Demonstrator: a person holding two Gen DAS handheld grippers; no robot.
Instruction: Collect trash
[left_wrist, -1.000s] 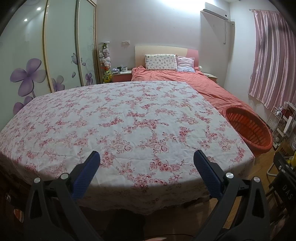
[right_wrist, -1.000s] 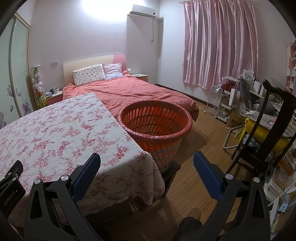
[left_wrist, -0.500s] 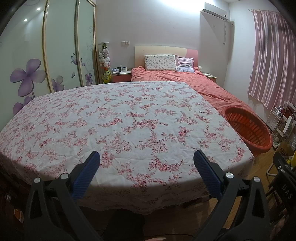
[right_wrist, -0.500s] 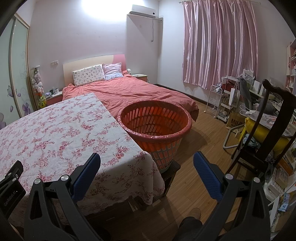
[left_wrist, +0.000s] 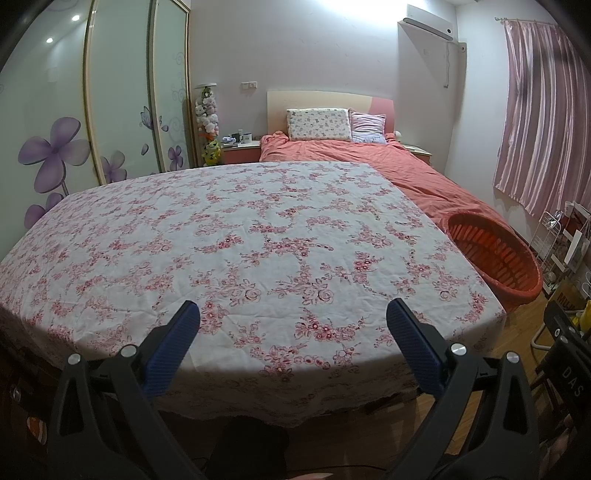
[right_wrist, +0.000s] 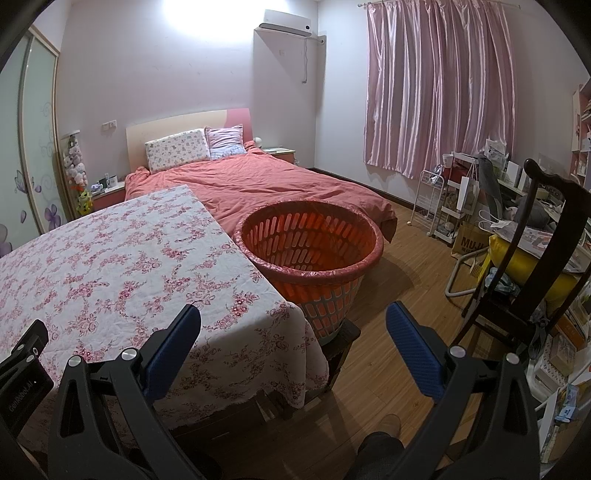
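An orange slotted basket (right_wrist: 314, 247) lined with a pink bag stands on a low stand off the table's right corner; it also shows at the right in the left wrist view (left_wrist: 495, 254). No trash is visible on the floral tablecloth (left_wrist: 240, 240). My left gripper (left_wrist: 293, 314) hovers open over the table's near edge, nothing between its blue pads. My right gripper (right_wrist: 293, 314) is open too, held above the table's right corner (right_wrist: 288, 317) and short of the basket.
A bed with an orange cover (right_wrist: 258, 184) lies behind the table. A dark wooden chair (right_wrist: 546, 251), a white wire rack (right_wrist: 432, 199) and cluttered shelves stand at the right. Wooden floor (right_wrist: 406, 266) lies between the basket and the chair. Wardrobe doors (left_wrist: 110, 92) line the left.
Both views have shifted only slightly; the basket sits a touch lower and nearer in the right wrist view. Both grippers stay open.
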